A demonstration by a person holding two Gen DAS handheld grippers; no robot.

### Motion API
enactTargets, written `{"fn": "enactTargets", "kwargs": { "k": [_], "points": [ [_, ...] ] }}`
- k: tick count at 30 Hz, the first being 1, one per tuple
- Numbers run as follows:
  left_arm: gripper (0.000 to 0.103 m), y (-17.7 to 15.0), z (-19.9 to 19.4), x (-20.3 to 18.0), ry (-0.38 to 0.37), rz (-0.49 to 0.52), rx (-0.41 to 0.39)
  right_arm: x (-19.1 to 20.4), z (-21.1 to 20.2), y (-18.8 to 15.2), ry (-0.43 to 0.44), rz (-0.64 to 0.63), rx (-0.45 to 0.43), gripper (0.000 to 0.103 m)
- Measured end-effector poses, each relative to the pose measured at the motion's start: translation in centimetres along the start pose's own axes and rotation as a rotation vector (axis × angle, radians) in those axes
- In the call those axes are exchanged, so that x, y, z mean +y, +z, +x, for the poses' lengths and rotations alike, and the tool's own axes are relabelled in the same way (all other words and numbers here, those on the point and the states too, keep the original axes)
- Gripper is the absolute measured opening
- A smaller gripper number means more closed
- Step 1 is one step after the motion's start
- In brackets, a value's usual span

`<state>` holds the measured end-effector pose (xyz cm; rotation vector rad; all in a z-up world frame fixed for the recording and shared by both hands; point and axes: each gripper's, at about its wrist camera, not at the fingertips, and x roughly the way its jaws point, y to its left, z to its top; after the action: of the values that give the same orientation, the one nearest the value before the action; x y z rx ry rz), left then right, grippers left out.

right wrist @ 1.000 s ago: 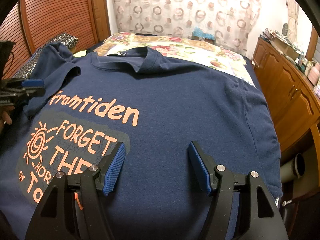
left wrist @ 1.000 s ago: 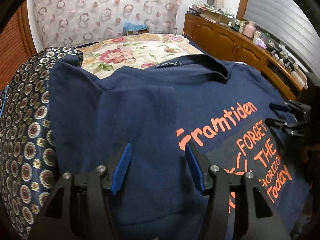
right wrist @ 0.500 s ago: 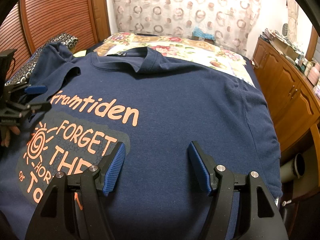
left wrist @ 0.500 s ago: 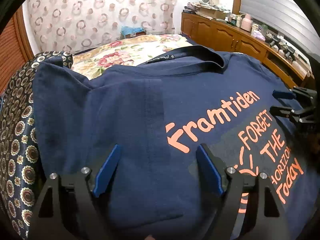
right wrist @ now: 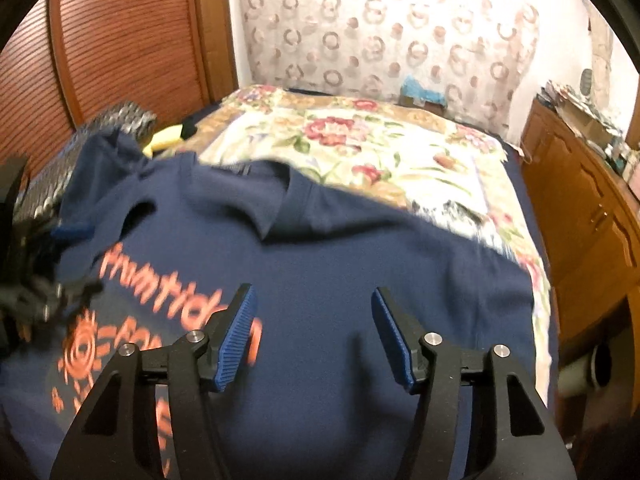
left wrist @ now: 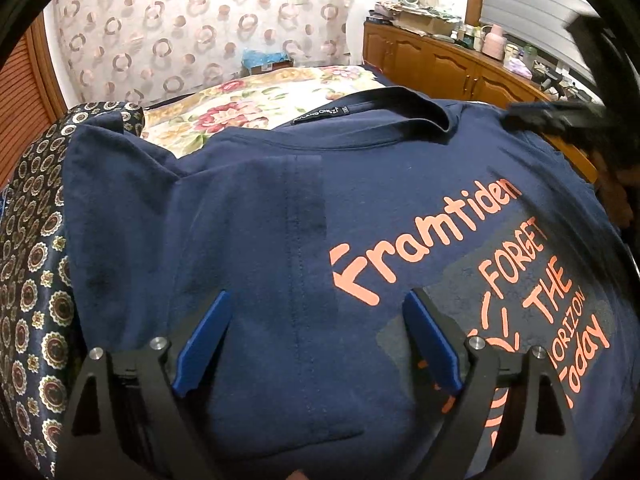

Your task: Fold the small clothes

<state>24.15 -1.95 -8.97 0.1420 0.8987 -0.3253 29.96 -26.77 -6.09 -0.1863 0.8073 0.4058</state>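
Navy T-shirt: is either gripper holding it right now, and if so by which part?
Nothing is held. The left gripper has just been opening over the folded-in sleeve side of the navy T-shirt; the right gripper has just been closing on nothing, above the chest.

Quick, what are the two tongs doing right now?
Left tongs: open, just widened, over the navy T-shirt, holding nothing.
Right tongs: open, just narrowed, holding nothing.

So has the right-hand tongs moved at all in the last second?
Yes. The right tongs have slid toward the far edge of the T-shirt: the floral quilt and curtain now fill more of its view. Its jaws have been closing slightly, nothing between them.
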Motion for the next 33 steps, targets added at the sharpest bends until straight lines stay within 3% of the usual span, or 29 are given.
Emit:
{"fn": "enactTargets", "kwargs": {
  "k": [8, 10, 15, 22, 25, 27, 28, 30, 33],
  "points": [
    [0.09, 0.0, 0.0, 0.0, 0.001, 0.001, 0.0, 0.1, 5.0, 3.6, 0.073, -0.013, 0.067, 0.05],
    [0.09, 0.0, 0.0, 0.0, 0.0, 0.0, 0.0, 0.2, 6.3, 3.9, 0.058, -0.028, 0.103, 0.045],
    [0.09, 0.0, 0.0, 0.0, 0.0, 0.0, 0.0, 0.7, 8.2, 4.8, 0.058, -0.071, 0.137, 0.009],
    [0.09, 0.0, 0.0, 0.0, 0.0, 0.0, 0.001, -0.6, 8.9, 7.6, -0.053, -0.013, 0.053, 0.003],
    [0.09, 0.0, 0.0, 0.0, 0.0, 0.0, 0.0, -1.3, 8.9, 8.2, -0.055, 0.017, 0.044, 0.007],
    [0.091, 0.0, 0.0, 0.0, 0.0, 0.0, 0.001, -1.6, 8.6, 8.3, -0.05, 0.029, 0.044, 0.034],
    [0.091, 0.0, 0.0, 0.0, 0.0, 0.0, 0.001, -1.9, 8.1, 8.2, -0.048, 0.031, 0.042, 0.038],
    [0.091, 0.0, 0.0, 0.0, 0.0, 0.0, 0.001, -2.3, 7.2, 7.9, -0.055, 0.031, 0.036, 0.055],
    [0.091, 0.0, 0.0, 0.0, 0.0, 0.0, 0.001, -2.9, 5.1, 6.6, -0.07, 0.03, 0.023, 0.061]
  ]
}}
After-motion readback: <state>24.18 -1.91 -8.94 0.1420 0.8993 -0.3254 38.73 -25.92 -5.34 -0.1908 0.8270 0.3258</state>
